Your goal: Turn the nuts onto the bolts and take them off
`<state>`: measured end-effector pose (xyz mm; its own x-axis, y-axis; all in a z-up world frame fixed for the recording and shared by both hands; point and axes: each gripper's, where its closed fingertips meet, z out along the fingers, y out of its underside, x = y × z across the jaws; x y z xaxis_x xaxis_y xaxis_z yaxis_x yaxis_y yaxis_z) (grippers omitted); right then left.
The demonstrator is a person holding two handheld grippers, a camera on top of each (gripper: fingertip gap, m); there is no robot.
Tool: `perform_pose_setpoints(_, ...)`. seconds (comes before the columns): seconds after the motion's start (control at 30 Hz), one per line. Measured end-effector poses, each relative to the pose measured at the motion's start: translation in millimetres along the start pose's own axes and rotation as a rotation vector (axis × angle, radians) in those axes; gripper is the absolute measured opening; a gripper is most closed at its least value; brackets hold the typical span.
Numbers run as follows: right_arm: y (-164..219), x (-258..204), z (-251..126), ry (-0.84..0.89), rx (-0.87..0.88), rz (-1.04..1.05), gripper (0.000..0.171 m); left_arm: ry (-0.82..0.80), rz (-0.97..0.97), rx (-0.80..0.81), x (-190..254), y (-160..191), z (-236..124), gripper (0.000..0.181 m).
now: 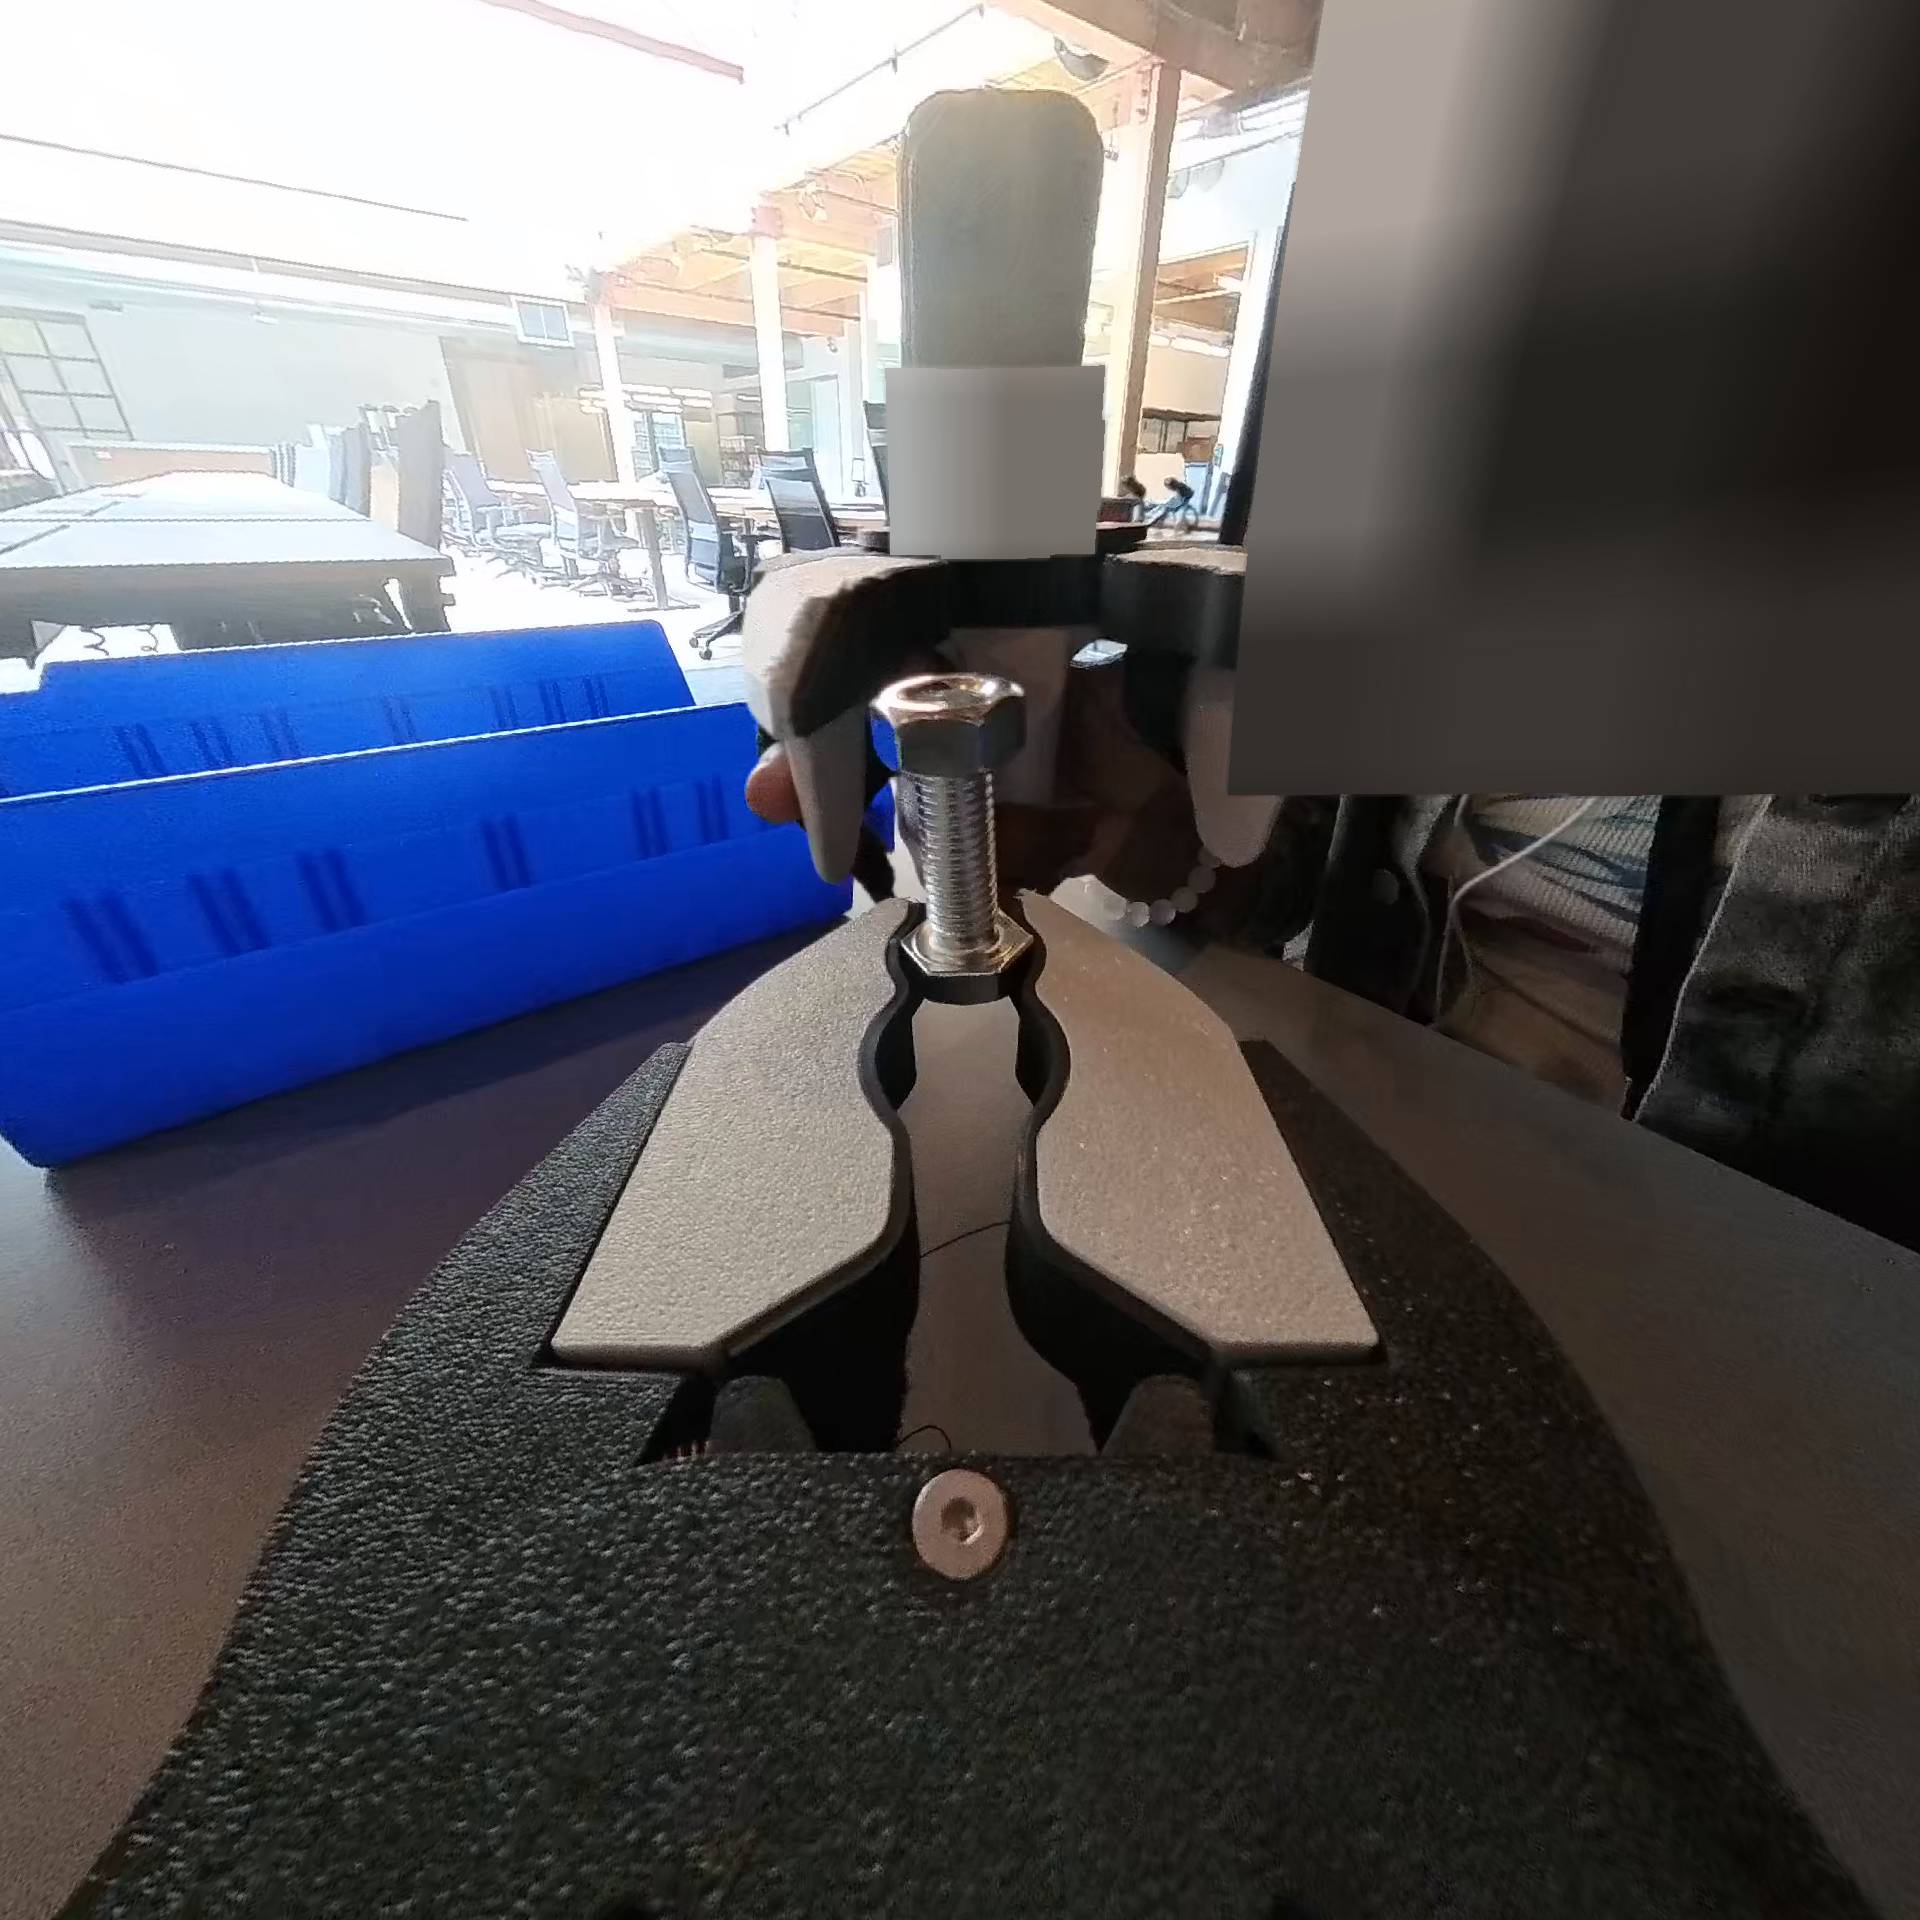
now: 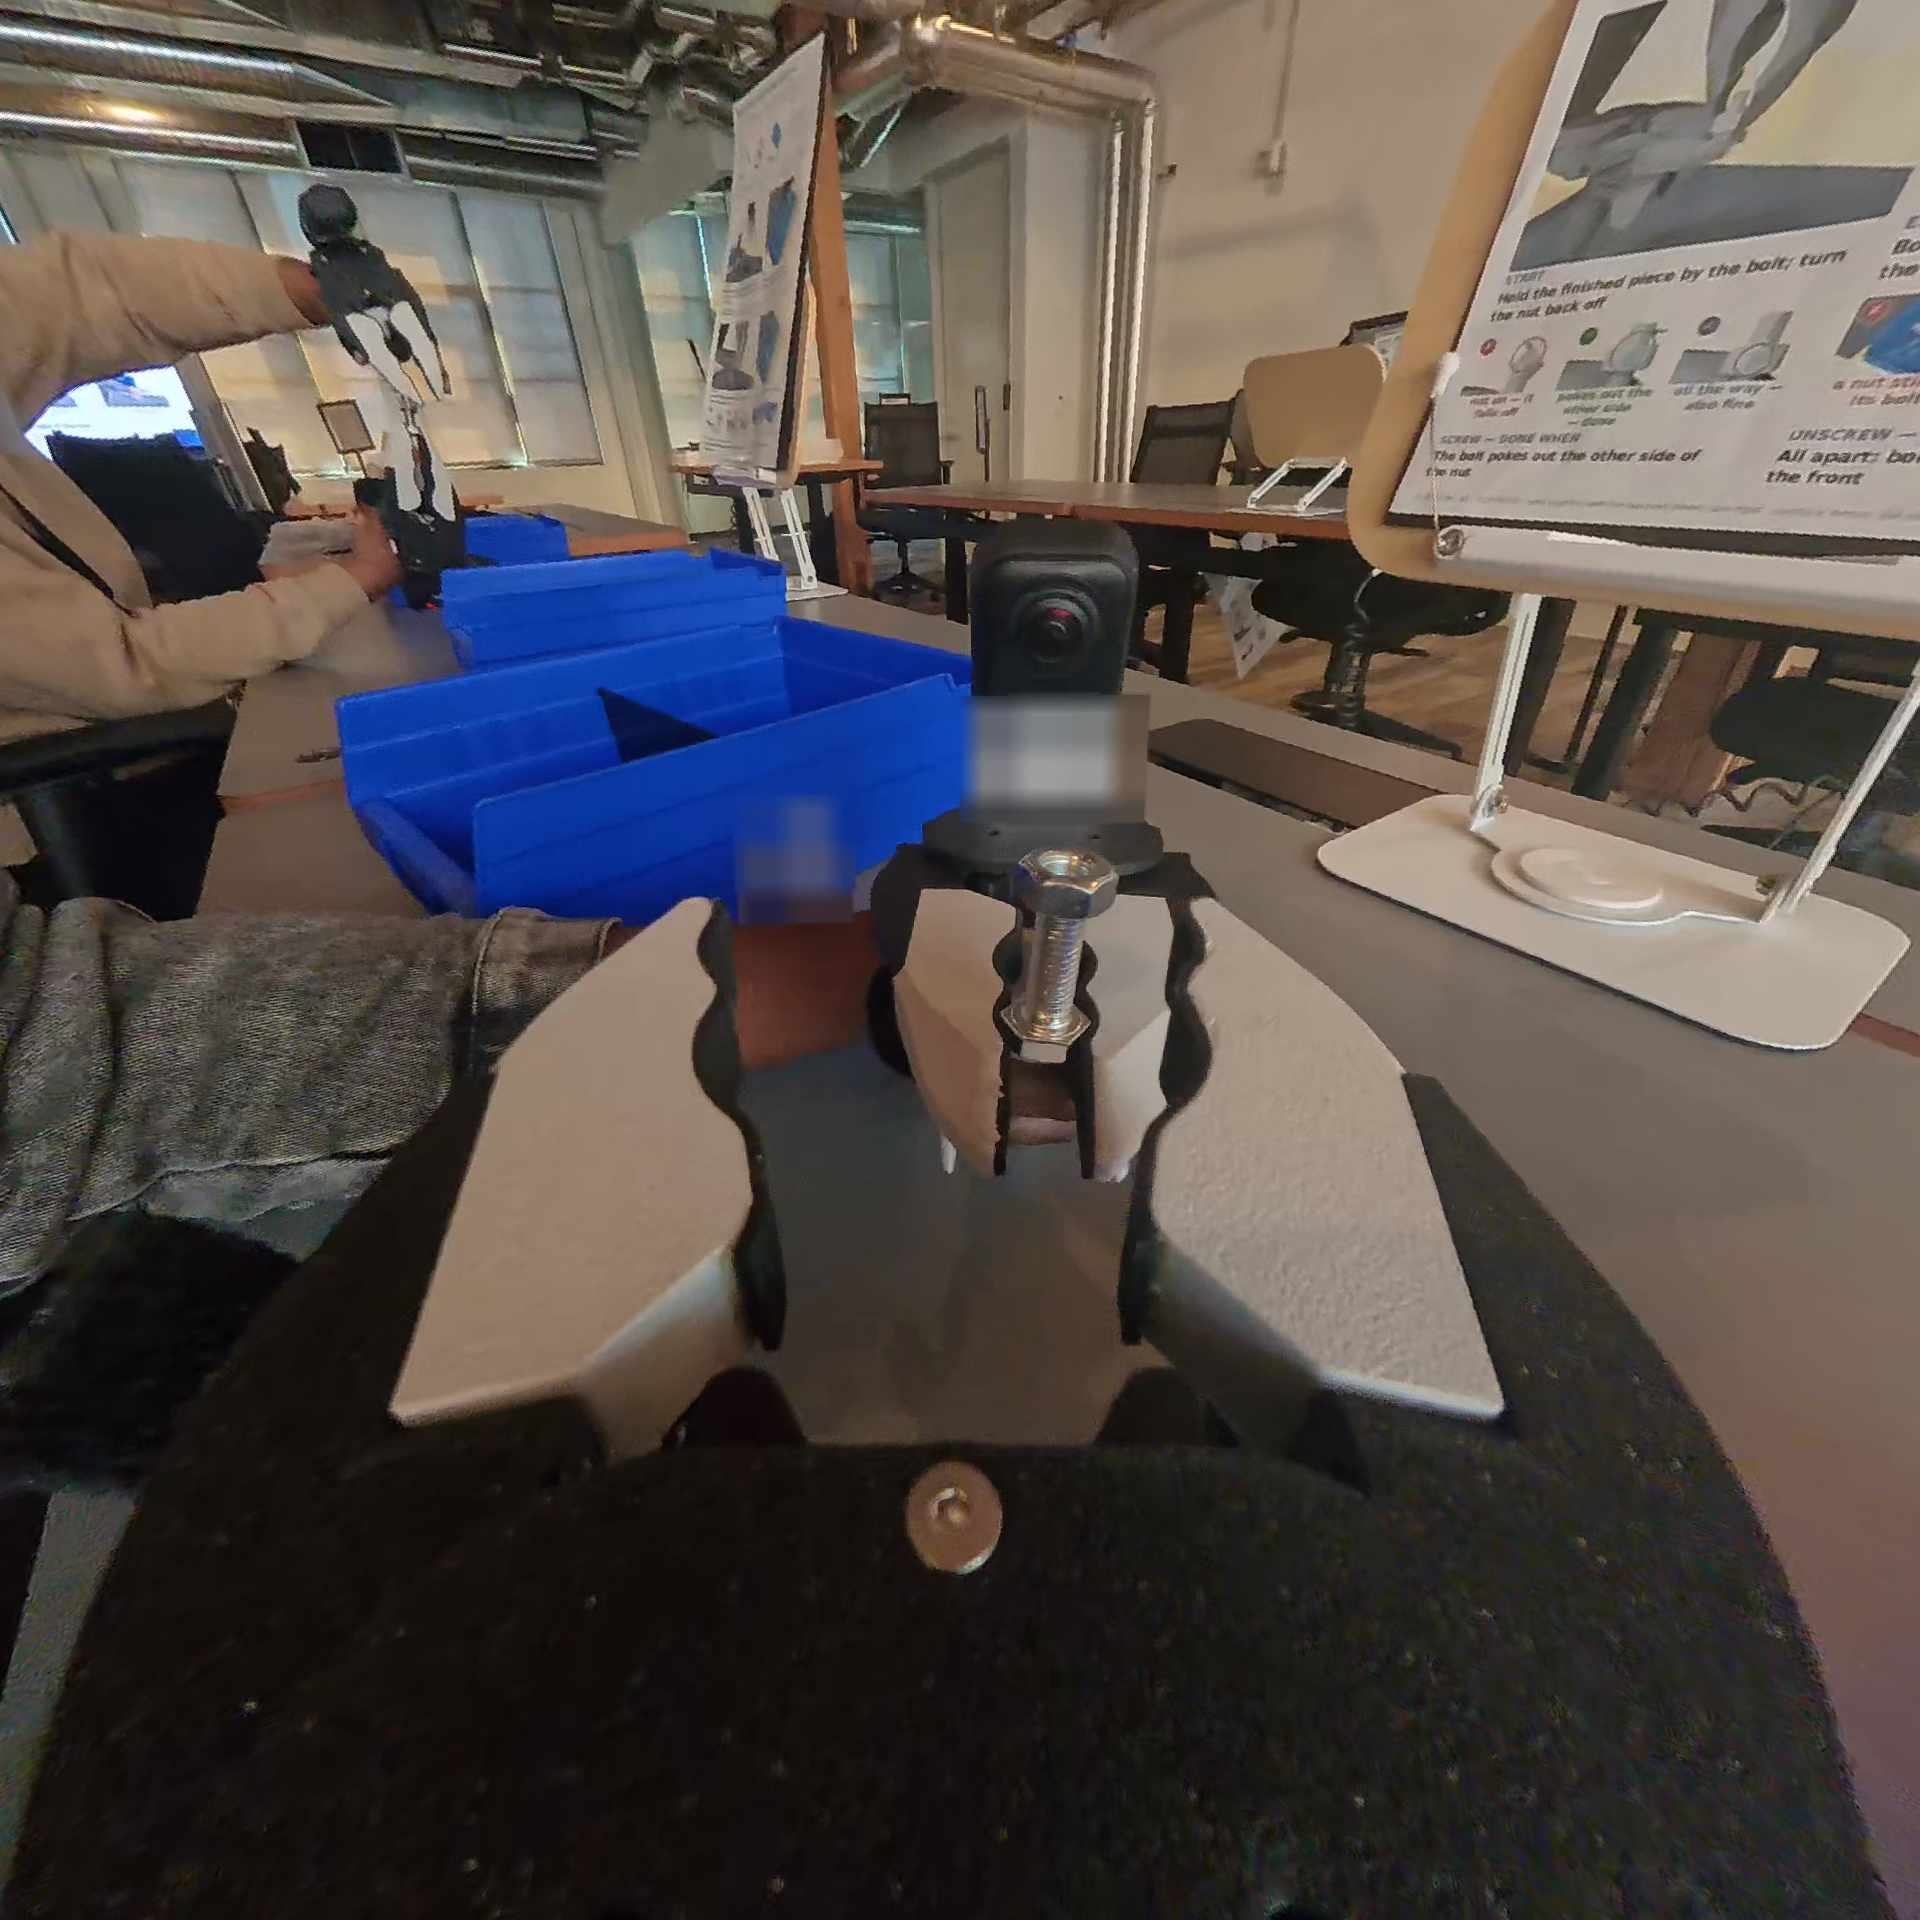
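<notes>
Left hand-held gripper (image 1: 966, 961) clenched on nut (image 1: 966, 951) at frame centre; bolt (image 1: 951, 821) upright. Right hand-held gripper (image 2: 940, 1029) released. Rigid, slick steel, probably small and light: best gripped on hex flats.

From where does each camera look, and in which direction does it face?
Left wrist view: sits behind the left tongs, low over the table; faces the open right tongs and the person's jacket. Its own tongs are shut on the lower end of the bolt.
Right wrist view: sits behind the right tongs and faces the opposite way, toward the left tongs; a grey sleeve shows.
Shared: the upright bolt, the blue bins, the table.
</notes>
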<state>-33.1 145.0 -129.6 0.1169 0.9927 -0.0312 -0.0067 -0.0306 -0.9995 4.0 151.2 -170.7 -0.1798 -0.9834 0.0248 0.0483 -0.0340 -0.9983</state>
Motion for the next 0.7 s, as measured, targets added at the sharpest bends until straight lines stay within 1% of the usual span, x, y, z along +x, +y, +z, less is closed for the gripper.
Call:
perform_pose_setpoints(0.17,-3,-4,-1,-0.021,0.023,0.001,0.074,0.006,-0.001,0.024,0,-3,-2,0.015)
perform_pose_setpoints(0.37,2,-8,4,-0.034,-0.011,-0.028,0.077,0.013,0.003,0.005,2,0,-1,0.015)
perform_pose_setpoints(0.5,1,-10,4,-0.039,-0.007,-0.043,0.072,0.006,0.004,0.009,1,-1,-2,0.015)
perform_pose_setpoints(0.53,1,-10,4,-0.035,-0.006,-0.045,0.069,0.007,0.005,0.008,1,-1,-2,0.015)
perform_pose_setpoints(0.57,0,-10,2,-0.034,-0.003,-0.054,0.058,0.007,0.005,0.010,2,-1,-2,0.015)
perform_pose_setpoints(0.6,-2,-12,0,-0.047,0.013,-0.072,0.037,0.003,0.002,0.015,1,-2,-2,0.015)
perform_pose_setpoints(0.63,-7,-14,-3,-0.056,0.044,-0.089,0.026,0.003,-0.002,0.019,1,-2,-3,0.015)
perform_pose_setpoints(0.67,-12,-14,-5,-0.046,0.077,-0.098,0.023,0.004,-0.002,0.019,1,-2,-3,0.015)
perform_pose_setpoints(0.7,-15,-10,-7,-0.022,0.098,-0.099,0.027,0.004,-0.001,0.015,1,-1,-2,0.015)
